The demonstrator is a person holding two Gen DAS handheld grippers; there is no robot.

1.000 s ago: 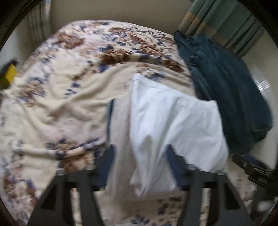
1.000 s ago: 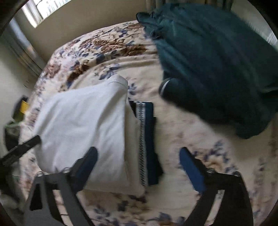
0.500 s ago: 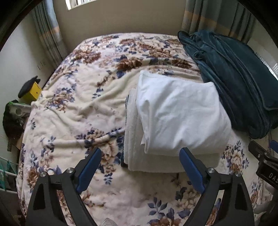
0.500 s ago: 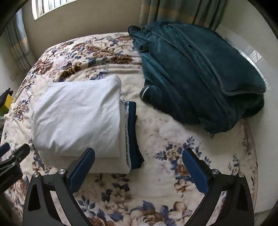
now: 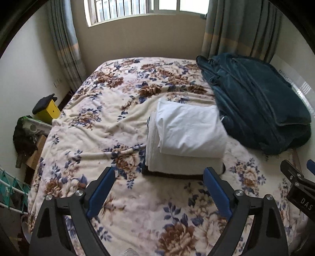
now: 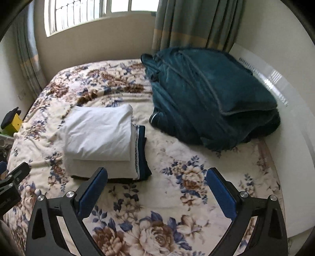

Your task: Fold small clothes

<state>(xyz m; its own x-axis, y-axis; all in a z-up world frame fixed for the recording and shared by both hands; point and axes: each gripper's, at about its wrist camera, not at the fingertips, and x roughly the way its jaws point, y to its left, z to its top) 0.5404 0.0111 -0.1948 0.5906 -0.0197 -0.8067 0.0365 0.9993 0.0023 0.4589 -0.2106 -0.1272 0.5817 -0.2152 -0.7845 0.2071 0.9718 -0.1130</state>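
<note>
I hold my left gripper (image 5: 158,183) above the bed (image 5: 94,126), its two blue-padded fingers spread wide with nothing between them. My right gripper (image 6: 156,184) hovers the same way, jaws wide apart and empty.

In the left wrist view, a neat stack of folded clothes sits just past my fingertips, at about 12 to 1 o'clock. On top lies a folded white shirt (image 5: 190,132). Under it is a thicker cream garment (image 5: 177,164), and a dark piece (image 5: 173,175) peeks out at the bottom edge. The stack rests on a cream blanket printed with brown and blue flowers. My other gripper shows at the frame's edge, at about 4 o'clock (image 5: 297,181).

In the right wrist view, the same stack lies at about 11 o'clock from my fingers. The shirt (image 6: 100,132) is on top, and a navy garment (image 6: 142,155) with a white zigzag trim shows along the stack's right side.

A large heap of dark teal robe (image 6: 208,96) fills the bed at 1 o'clock, close beside the stack; I cannot tell if they touch. Striped curtains (image 6: 189,23) and a barred window (image 5: 137,7) stand at 12 o'clock. A yellow box (image 5: 49,112) sits off the bed at 9 o'clock.
</note>
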